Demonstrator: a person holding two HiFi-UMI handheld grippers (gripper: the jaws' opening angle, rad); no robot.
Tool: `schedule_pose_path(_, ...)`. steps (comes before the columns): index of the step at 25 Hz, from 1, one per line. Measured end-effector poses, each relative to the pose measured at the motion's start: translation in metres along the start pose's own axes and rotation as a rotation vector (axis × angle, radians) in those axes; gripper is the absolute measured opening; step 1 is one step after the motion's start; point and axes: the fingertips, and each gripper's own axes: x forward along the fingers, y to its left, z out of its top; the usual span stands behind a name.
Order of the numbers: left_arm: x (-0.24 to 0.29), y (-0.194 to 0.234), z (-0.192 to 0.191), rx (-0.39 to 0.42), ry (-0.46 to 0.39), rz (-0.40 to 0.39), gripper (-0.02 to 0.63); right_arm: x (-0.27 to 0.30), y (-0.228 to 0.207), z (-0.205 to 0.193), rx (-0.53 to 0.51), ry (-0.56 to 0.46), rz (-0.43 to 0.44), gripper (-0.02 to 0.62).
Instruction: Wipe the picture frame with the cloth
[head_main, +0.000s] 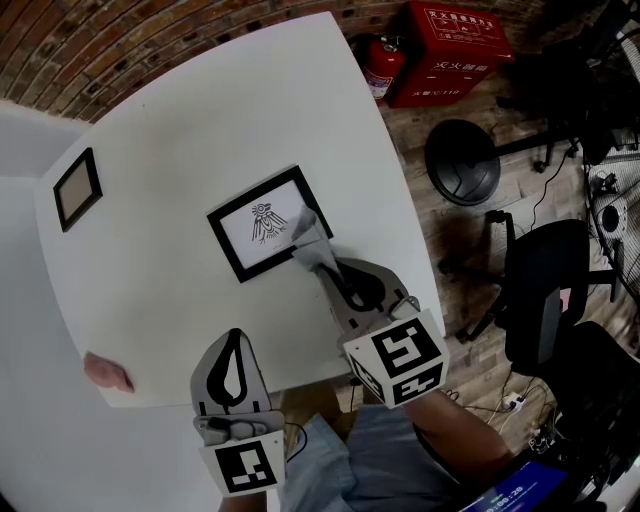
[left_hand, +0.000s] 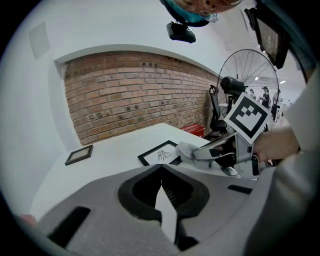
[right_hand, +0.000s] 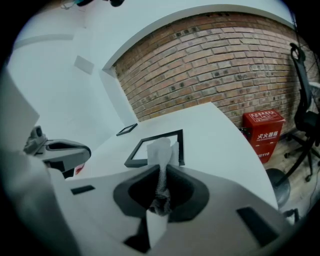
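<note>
1. Head view: the picture frame (head_main: 229, 258), black-edged with a bird-like drawing, lies flat near the middle of the white table (head_main: 180, 130). The right gripper (head_main: 320, 262) pinches the cloth (head_main: 306, 236), whose free end lies over the frame's right corner. The left gripper (head_main: 236, 338) is at the table's near edge, well apart from the frame. A small frame (head_main: 77, 188) lies far left. A pink thing (head_main: 107, 371) sits on the near-left edge, too blurred to identify. On the floor are a fire extinguisher (head_main: 380, 62), a red box (head_main: 455, 50), a black round base (head_main: 462, 160) and an office chair (head_main: 555, 290).
2. Left gripper view: its jaws are pressed together with nothing between them. Ahead, the right gripper and cloth cover part of the frame. A brick wall (left_hand: 135, 95) and a fan (left_hand: 250, 75) stand behind.
3. Right gripper view: the jaws are clamped on the bunched cloth, which hides part of the frame. The red box bears Chinese characters and "119".
</note>
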Motion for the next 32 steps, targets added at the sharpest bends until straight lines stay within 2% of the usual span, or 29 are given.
schedule_pose_path(17, 0.005, -0.014, 0.007, 0.017, -0.01, -0.017, 0.009, -0.01, -0.017, 0.0, 0.014, -0.008, -0.02, 0.034)
schedule_pose_path(32, 0.013, -0.048, 0.031, 0.057, -0.037, -0.045, 0.009, -0.045, -0.058, 0.01, 0.034, -0.053, -0.082, 0.034)
